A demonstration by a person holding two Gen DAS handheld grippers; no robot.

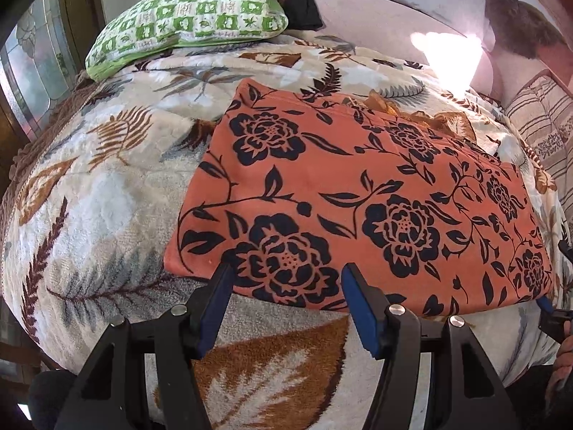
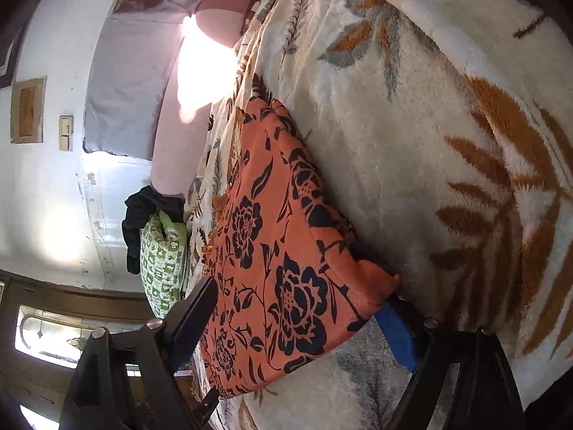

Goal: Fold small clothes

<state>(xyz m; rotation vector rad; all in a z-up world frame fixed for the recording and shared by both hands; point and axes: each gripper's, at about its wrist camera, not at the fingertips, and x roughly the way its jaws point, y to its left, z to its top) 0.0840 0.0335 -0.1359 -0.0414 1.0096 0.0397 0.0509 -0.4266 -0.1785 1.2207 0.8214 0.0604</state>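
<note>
I am viewing the orange floral garment (image 1: 358, 193) lying flat and folded to a rough rectangle on the leaf-patterned blanket (image 1: 107, 186) covering the bed, directly ahead of my left hand-held gripper (image 1: 284, 301). That gripper's blue-padded fingers (image 1: 361, 308) are standing wide apart at the garment's near edge, gripping nothing. My right hand-held gripper (image 2: 297, 326) is turned on its side and is spread wide around the garment's near corner: one finger is lying over the cloth, the blue pad (image 2: 395, 337) of the other is sitting beneath the corner against the blanket, and the jaws are not pinching the cloth. Beyond the garment, at the far end of the bed, a green checked pillow (image 1: 189, 18) is resting with a black cloth (image 1: 301, 3) beside it.
</note>
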